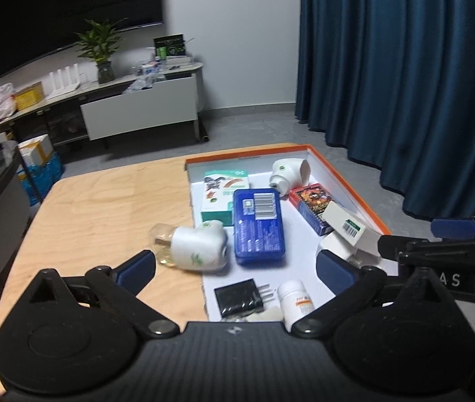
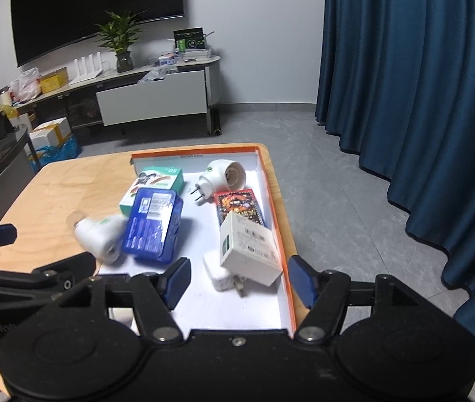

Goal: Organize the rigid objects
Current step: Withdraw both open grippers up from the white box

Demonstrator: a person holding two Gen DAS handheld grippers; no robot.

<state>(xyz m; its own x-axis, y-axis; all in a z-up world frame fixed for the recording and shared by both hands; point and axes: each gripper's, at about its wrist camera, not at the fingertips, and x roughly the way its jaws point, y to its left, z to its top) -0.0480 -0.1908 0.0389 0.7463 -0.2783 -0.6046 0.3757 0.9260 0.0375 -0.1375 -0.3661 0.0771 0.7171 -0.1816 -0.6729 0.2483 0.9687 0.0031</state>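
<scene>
Found the bottle-tipped vaporiser (image 1: 200, 248) on its side just ahead of the left tongs (image 1: 235, 266), nearer their left finger, straddling the near-left edge of the tray (image 1: 347, 181) with its bottle end out over the table (image 1: 103, 207); judged it not yet properly stowed, probably let down there with the tongs open; blurred in the right wrist view, so could not tell whether resting or rolling. Saw the blue case (image 1: 259, 224) touching it, straight ahead between the left tongs' fingers, flat and label up on the tray floor; beyond that, the green box (image 1: 224, 197) and a second vaporiser (image 1: 287, 174) at the far end. Noted the left tongs spread as wide as could be, pads clear of everything, gripping nothing. Noted the right tongs (image 2: 240, 278) parted about halfway, also empty; just ahead between their fingers, the white carton (image 2: 250, 248) tilted over a white charger (image 2: 219, 273) and leaning on the red card pack (image 2: 237, 204) against the tray's right wall; judged that lean a result of crowding, not of careful stacking. Spotted a black adapter (image 1: 239, 298) and a pill bottle (image 1: 296, 301) right under the left tongs, near the tray's front.
</scene>
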